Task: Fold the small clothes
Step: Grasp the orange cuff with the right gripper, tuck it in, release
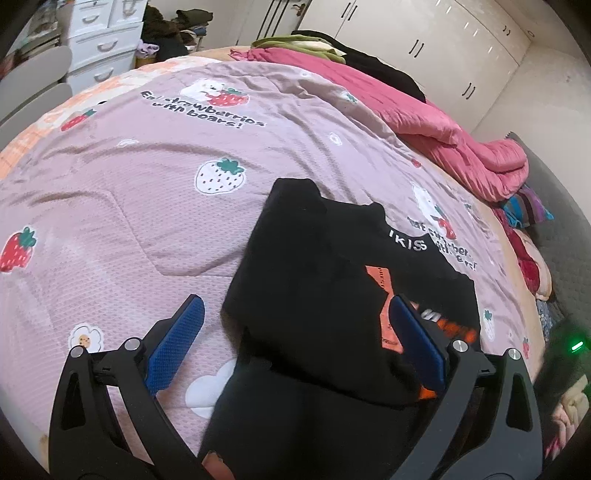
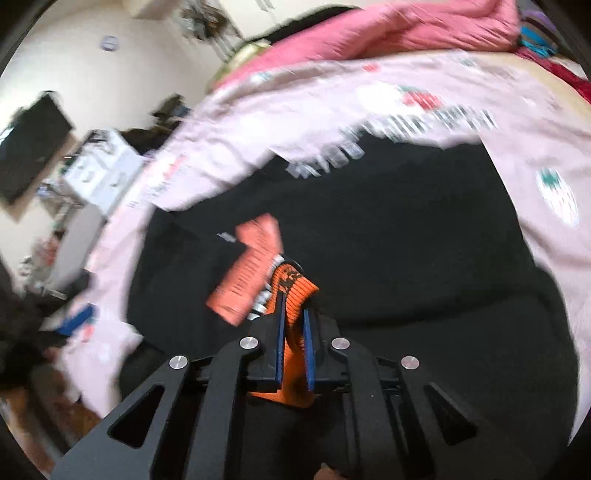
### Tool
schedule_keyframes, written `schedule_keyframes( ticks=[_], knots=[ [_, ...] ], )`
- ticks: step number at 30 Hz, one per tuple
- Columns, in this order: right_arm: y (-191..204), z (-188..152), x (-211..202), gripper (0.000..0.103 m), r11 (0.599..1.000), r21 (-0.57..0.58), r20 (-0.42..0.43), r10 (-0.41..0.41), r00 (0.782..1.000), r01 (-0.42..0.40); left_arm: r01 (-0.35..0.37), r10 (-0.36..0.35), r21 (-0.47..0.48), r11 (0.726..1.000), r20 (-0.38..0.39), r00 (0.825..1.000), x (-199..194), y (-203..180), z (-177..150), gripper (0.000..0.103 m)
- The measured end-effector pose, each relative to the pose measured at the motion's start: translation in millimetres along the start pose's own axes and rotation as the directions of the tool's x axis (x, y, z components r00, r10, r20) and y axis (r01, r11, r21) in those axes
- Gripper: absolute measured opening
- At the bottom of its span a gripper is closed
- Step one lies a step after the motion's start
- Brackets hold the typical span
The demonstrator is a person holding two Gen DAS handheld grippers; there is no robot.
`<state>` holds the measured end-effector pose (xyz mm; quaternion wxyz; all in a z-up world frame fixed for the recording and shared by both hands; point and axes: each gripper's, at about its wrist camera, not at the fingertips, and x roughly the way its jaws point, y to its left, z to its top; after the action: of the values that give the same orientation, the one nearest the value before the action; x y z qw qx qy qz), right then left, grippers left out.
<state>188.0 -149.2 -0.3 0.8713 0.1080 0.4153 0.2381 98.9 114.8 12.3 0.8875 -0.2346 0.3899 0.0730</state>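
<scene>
A small black garment (image 1: 325, 288) with orange and white print lies partly folded on the pink strawberry quilt (image 1: 147, 184). My left gripper (image 1: 295, 314) is open, its blue pads (image 1: 173, 343) spread over the garment's near left part, holding nothing. In the blurred right wrist view the same black garment (image 2: 388, 229) fills the middle. My right gripper (image 2: 293, 299) is shut on its orange ribbed edge (image 2: 293, 284), beside an orange print patch (image 2: 247, 269).
A rumpled pink duvet (image 1: 443, 125) and dark clothes (image 1: 369, 59) lie along the bed's far side. White drawers (image 1: 99, 40) and wardrobes (image 1: 424, 33) stand beyond. Striped cloth (image 1: 528, 210) sits at the right. A dark screen (image 2: 29, 147) is at the left.
</scene>
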Motion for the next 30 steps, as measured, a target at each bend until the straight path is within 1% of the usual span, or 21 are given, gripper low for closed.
schedule_keyframes(
  ticks=[5, 8, 11, 15, 19, 23, 30],
  knots=[
    [12.8, 45.6, -27.4, 0.007, 0.995, -0.099, 0.078, 0.038, 0.996, -0.030, 0.004, -0.004, -0.001, 1.000, -0.005, 1.000, 1.5, 1.1, -1.6, 0.094],
    [11.0, 63.6, -40.5, 0.007, 0.989, -0.145, 0.117, 0.000, 0.993, 0.017, 0.007, -0.007, 0.002, 1.000, -0.009, 1.000, 3.3, 0.9, -1.5, 0.094],
    [-1.0, 70.8, -46.0, 0.007, 0.985, -0.154, 0.140, -0.055, 0.989, 0.076, 0.008, -0.008, 0.018, 1.000, -0.011, 1.000, 5.5, -2.6, -1.8, 0.094],
    [-25.5, 67.7, -45.5, 0.007, 0.984, -0.127, 0.138, -0.110, 0.984, 0.128, 0.001, 0.000, 0.044, 0.999, -0.015, 1.000, 10.1, -9.8, -3.0, 0.094],
    [-43.1, 59.0, -37.5, 0.007, 0.987, -0.086, 0.112, -0.128, 0.985, 0.138, 0.005, -0.003, 0.075, 0.997, -0.020, 1.000, 16.7, -19.7, -1.7, 0.094],
    [-51.6, 53.2, -33.1, 0.007, 0.988, -0.060, 0.101, -0.138, 0.985, 0.145, 0.007, -0.005, 0.111, 0.994, -0.018, 1.000, 21.3, -31.0, -0.6, 0.094],
    [-55.9, 47.8, -30.1, 0.007, 0.984, -0.056, 0.092, -0.163, 0.982, 0.169, 0.011, -0.006, 0.154, 0.988, -0.029, 1.000, 31.3, -47.0, 1.3, 0.094]
  ],
)
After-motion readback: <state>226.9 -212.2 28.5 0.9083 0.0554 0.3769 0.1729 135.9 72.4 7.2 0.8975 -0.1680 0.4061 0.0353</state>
